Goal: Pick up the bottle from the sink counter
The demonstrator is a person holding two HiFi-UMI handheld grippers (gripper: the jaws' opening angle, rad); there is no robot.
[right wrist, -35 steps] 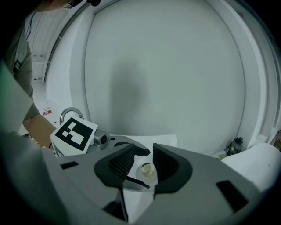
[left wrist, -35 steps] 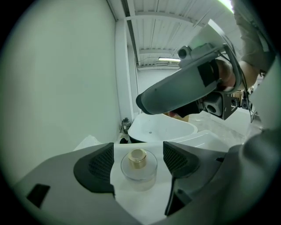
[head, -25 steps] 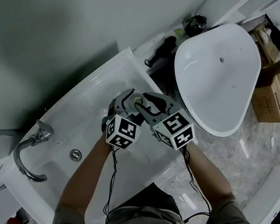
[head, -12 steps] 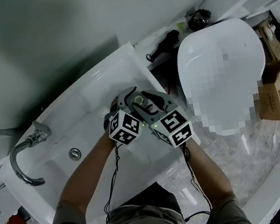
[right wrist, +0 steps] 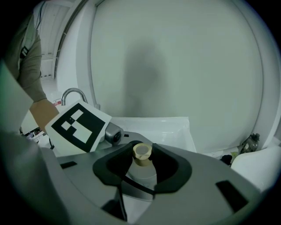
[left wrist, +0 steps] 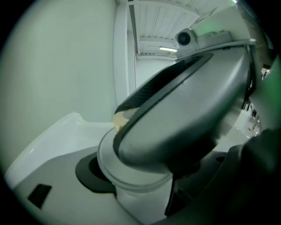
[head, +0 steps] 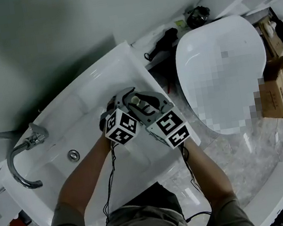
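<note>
Head view: left gripper (head: 124,101) and right gripper (head: 146,102) meet over the sink (head: 76,106), with the bottle (head: 136,100) between them. The sink's right edge is near; the faucet (head: 21,155) is well apart.

Left gripper view: jaws clamp the bottle's white body.

Right gripper view: jaws closed round its neck, bare wall (right wrist: 175,66) beyond.

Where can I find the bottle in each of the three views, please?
Head view: the bottle is at centre, only its cap showing.
Left gripper view: lower centre, very close.
Right gripper view: lower centre.
Shared landmark: the white sink counter behind it.
</note>
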